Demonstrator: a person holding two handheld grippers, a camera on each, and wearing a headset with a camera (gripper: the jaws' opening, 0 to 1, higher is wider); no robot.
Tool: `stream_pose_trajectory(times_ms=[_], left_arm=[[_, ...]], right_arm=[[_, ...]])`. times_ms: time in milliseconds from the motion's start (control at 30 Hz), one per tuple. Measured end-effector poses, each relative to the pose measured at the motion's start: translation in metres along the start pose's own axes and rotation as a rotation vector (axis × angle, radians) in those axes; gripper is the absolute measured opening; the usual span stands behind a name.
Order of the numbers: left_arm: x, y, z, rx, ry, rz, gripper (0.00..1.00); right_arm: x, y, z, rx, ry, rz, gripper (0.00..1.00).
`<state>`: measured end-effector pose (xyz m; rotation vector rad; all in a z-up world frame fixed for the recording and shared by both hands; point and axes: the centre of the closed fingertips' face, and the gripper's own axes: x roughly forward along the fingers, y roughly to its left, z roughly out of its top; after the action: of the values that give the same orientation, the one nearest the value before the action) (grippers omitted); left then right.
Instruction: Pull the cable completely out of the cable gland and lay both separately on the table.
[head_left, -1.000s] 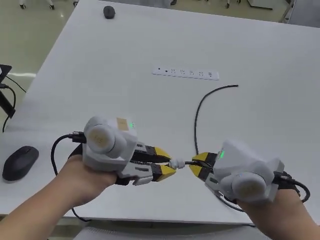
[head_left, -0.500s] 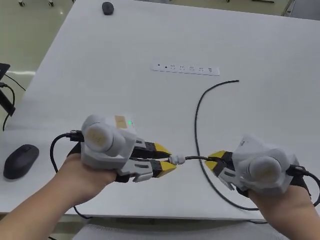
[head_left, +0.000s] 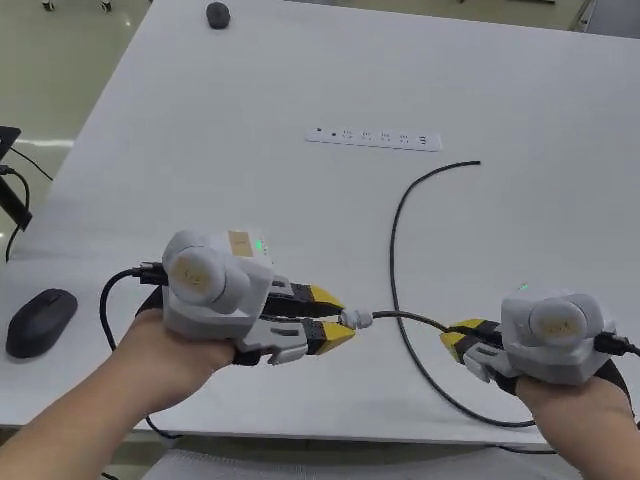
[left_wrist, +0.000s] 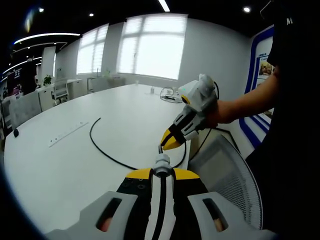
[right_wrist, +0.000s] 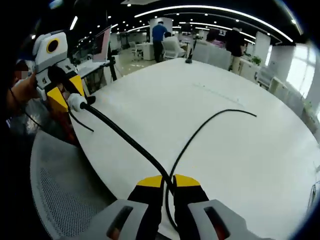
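Left gripper (head_left: 343, 320) jaws pinch the white cable gland (head_left: 356, 320); right gripper (head_left: 452, 338) jaws pinch the black cable (head_left: 394, 250).
Cable runs from the gland rightward to my right jaws, over the worktop (head_left: 250, 120) near edge, so I pull along that line. Gland is small, rounded plastic; cable is thin, smooth, its slack looped on the worktop.

We identify an open-plan office: a long white table (head_left: 250, 90) carries a power strip (head_left: 372, 139) and a computer mouse (head_left: 40, 322). Ceiling light strips (right_wrist: 200, 10) span what appear to be office chairs (right_wrist: 172, 48); large windows (left_wrist: 150, 45) line one wall.
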<state>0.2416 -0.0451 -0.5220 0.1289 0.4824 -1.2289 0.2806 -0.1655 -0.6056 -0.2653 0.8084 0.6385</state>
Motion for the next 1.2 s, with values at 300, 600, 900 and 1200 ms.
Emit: stream_pose_trajectory(times_ms=[300,600,900,1200], left_arm=[[-0.001,0.003,-0.002,0.006,0.015,0.003,0.15],[-0.004,0.004,-0.004,0.01,0.014,-0.003,0.15],[-0.004,0.001,-0.006,0.02,0.02,-0.014,0.15],[-0.001,-0.001,-0.006,0.034,0.021,-0.019,0.15]], right_arm=[[-0.004,0.003,0.003,-0.029,-0.021,-0.01,0.04],[-0.016,0.003,0.013,-0.105,-0.071,-0.017,0.08],[-0.022,0.06,0.055,-0.413,-0.139,0.051,0.17],[-0.014,0.107,0.073,-0.617,-0.155,0.111,0.14]])
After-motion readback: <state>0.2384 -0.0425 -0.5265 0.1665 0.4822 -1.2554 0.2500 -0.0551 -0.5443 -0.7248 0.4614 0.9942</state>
